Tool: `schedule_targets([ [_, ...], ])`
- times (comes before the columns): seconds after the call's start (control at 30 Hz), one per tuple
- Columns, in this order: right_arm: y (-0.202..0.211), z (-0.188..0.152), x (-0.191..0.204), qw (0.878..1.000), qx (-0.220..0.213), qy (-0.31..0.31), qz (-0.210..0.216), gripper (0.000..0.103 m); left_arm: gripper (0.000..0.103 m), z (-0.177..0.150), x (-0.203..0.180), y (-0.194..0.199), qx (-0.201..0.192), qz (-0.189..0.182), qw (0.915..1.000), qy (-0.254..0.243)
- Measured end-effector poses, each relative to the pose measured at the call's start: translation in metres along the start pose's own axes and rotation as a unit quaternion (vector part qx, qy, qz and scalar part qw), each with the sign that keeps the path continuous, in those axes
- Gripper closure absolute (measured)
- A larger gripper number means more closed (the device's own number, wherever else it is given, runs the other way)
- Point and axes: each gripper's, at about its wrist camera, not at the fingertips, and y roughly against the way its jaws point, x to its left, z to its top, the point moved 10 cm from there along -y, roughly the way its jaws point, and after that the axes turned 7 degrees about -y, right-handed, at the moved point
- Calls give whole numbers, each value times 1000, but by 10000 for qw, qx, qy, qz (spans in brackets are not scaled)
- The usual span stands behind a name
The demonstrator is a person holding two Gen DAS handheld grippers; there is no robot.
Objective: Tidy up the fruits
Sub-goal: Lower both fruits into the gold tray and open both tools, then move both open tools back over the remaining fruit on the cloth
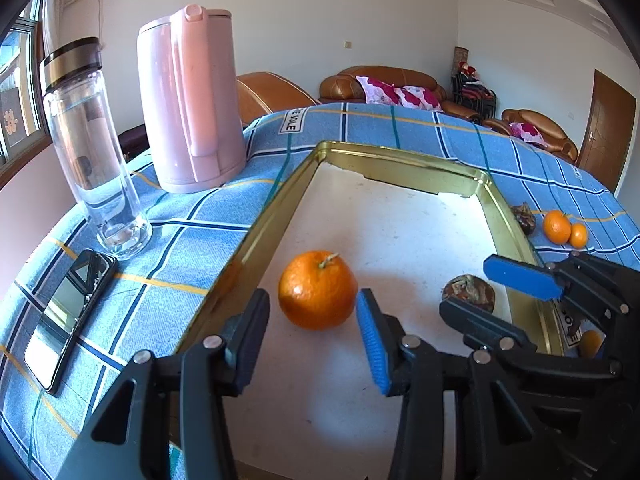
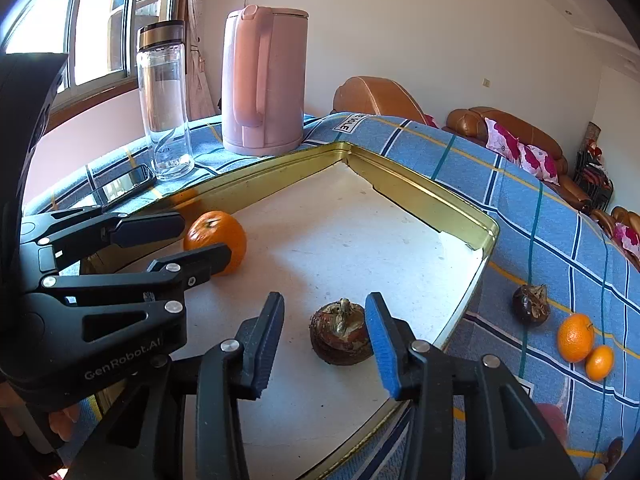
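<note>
A gold-rimmed tray [image 1: 280, 196] with a white floor lies on the blue checked cloth; it also shows in the right wrist view [image 2: 420, 192]. An orange [image 1: 317, 289] rests in it between the tips of my open left gripper [image 1: 310, 322], which also shows in the right wrist view [image 2: 188, 240] beside that orange [image 2: 216, 240]. A brown mangosteen [image 2: 341, 333] rests in the tray between the fingers of my open right gripper [image 2: 326, 340]; both show in the left wrist view, mangosteen [image 1: 469, 291] and gripper [image 1: 496, 292]. Two oranges [image 2: 576, 338] and another mangosteen [image 2: 531, 305] lie on the cloth.
A pink kettle [image 1: 190, 100], a clear glass bottle [image 1: 90, 148] and a phone [image 1: 68, 316] stand left of the tray. Another small orange [image 1: 590, 343] lies on the cloth beside the tray under the right gripper. Brown sofas stand behind the table.
</note>
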Motion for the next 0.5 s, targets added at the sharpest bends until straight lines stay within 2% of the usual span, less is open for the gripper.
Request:
schedule_targets([
  [0.07, 1, 0, 0, 10000, -19, 8, -39, 55, 56, 0, 2, 2, -36, 28, 10000, 30],
  [0.17, 2, 0, -4, 9999, -46, -37, -157, 45, 53, 1, 6, 3, -77, 30, 9999, 128],
  [0.27, 6, 2, -8, 9996, -126, -118, -208, 39, 46, 3, 10, 9, -221, 130, 9995, 195],
  [0.37, 15, 5, -10, 9989, -342, -136, -289, 35, 39, 6, 13, 21, -489, 285, 9981, 229],
  [0.43, 22, 8, -12, 9980, -514, -171, -331, 33, 27, 9, 14, 30, -713, 349, 9965, 245],
  [0.5, 31, 8, -16, 9970, -665, -209, -352, 33, 23, 12, 13, 41, -995, 360, 9939, 305],
])
